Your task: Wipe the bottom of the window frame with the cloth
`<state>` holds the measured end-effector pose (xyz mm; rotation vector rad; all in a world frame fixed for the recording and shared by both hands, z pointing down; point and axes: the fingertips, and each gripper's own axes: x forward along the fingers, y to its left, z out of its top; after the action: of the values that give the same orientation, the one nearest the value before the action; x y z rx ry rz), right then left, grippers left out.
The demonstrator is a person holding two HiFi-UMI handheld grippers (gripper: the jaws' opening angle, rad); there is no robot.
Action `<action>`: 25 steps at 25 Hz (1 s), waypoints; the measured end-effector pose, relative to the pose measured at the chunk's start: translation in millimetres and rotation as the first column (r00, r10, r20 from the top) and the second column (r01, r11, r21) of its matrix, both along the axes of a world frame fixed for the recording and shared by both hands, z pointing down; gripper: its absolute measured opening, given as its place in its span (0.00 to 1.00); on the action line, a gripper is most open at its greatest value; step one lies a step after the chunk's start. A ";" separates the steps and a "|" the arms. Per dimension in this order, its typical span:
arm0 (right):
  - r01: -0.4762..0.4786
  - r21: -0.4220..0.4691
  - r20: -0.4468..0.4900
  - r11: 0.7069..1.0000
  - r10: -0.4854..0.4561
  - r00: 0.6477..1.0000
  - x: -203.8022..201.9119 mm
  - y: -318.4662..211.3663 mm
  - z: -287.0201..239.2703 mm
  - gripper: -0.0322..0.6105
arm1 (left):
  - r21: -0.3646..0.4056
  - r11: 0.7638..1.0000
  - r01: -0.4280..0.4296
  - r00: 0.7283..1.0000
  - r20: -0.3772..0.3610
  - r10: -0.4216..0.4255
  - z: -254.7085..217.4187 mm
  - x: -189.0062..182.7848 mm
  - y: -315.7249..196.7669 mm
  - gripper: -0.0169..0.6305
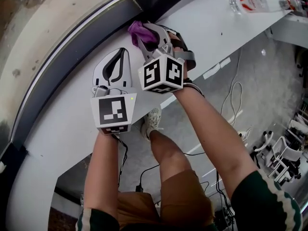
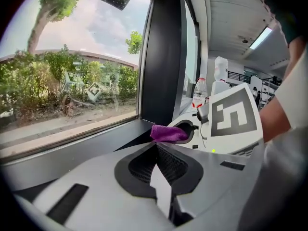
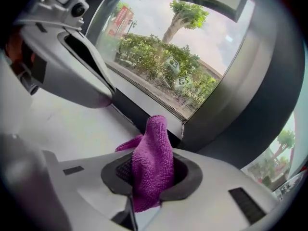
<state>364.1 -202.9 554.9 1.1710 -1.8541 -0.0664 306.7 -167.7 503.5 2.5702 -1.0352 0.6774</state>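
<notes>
Cloth: the purple cloth (image 3: 154,153) is pinched in the right gripper (image 1: 146,36). A loose peak sticks out past the jaws, so soft fabric rather than plastic meets the surface.
Where it is: at the window edge of the desk (image 1: 67,124), close to the corner where the bottom of the window frame (image 1: 57,64) meets the dark upright post (image 2: 161,57).
Right gripper: clamped on the cloth and angled towards the frame, probably to start or end a stroke at that corner.
Left gripper: the left gripper (image 2: 155,148) has its jaws together with nothing between them. It lies over the desk just beside the right one, seemingly parked clear of the frame so the wiping path is open.
Bottle: a plastic bottle (image 1: 260,1) lies well apart, towards the far right end of the desk.
Only the head view: shows both grippers side by side and the long run of frame leading away to the left.
Only the right gripper view: shows the fabric filling the jaws and its tip right at the frame. Whether it actually touches cannot be told.
Only the left gripper view: shows its own jaws meeting and the cloth from the side.
Progress: judged early or at one end, since most of the frame lies to the left.
</notes>
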 end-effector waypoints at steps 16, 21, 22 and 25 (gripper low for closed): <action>-0.072 -0.116 0.156 0.991 0.089 0.984 14.4 41.1 2.9 0.20 | -0.023 0.998 -0.056 0.998 0.015 0.057 4.9 3.9 29.1 0.04; -0.100 -0.133 0.165 0.986 0.122 0.979 19.9 61.1 3.7 0.20 | -0.029 0.995 -0.095 0.995 0.016 0.095 5.3 11.2 43.6 0.04; -0.104 -0.134 0.167 0.986 0.126 0.978 21.6 64.0 4.0 0.20 | -0.029 0.995 -0.100 0.995 0.015 0.100 5.4 13.5 45.1 0.04; -0.119 -0.142 0.184 0.983 0.144 0.972 26.8 73.7 3.6 0.20 | -0.028 0.992 -0.123 0.992 0.016 0.123 4.6 20.2 51.7 0.04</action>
<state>390.9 -129.3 558.5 1.2419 -1.9111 0.2481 326.9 -116.1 508.1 2.6263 -0.8721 0.7405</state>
